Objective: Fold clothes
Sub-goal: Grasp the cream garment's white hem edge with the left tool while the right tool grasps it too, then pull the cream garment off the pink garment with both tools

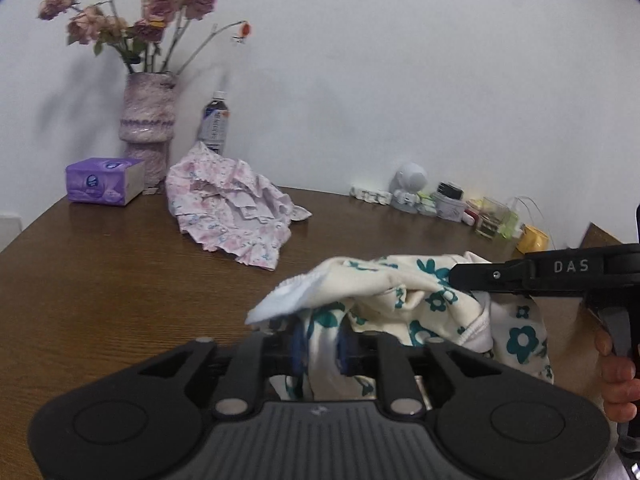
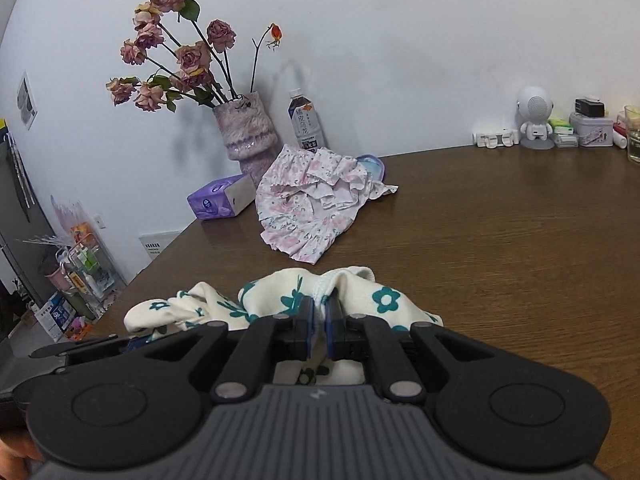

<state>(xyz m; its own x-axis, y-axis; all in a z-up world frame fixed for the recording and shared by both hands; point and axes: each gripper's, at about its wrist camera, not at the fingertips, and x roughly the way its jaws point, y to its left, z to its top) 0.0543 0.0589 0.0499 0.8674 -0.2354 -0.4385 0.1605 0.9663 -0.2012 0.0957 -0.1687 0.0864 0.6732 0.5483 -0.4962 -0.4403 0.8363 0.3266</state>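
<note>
Left gripper (image 1: 318,346): I pinch the cream floral garment (image 1: 400,292), bottom centre.
Right gripper (image 2: 319,322): clamped on the same garment's hem.
Pink dress (image 2: 316,200): crumpled on the desk (image 2: 500,240), upper centre.

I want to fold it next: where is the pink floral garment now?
In both views the pink floral garment lies crumpled at the table's far side, just in front of the bottle, right of the tissue box.

The table (image 2: 500,240) is brown wood with a visible grain and a soft sheen. The cream garment (image 2: 360,296) is soft matt cloth with teal flowers; the far pink floral garment (image 2: 312,204) is thin, ruffled cloth. Both grippers' bodies are matt black plastic.
</note>
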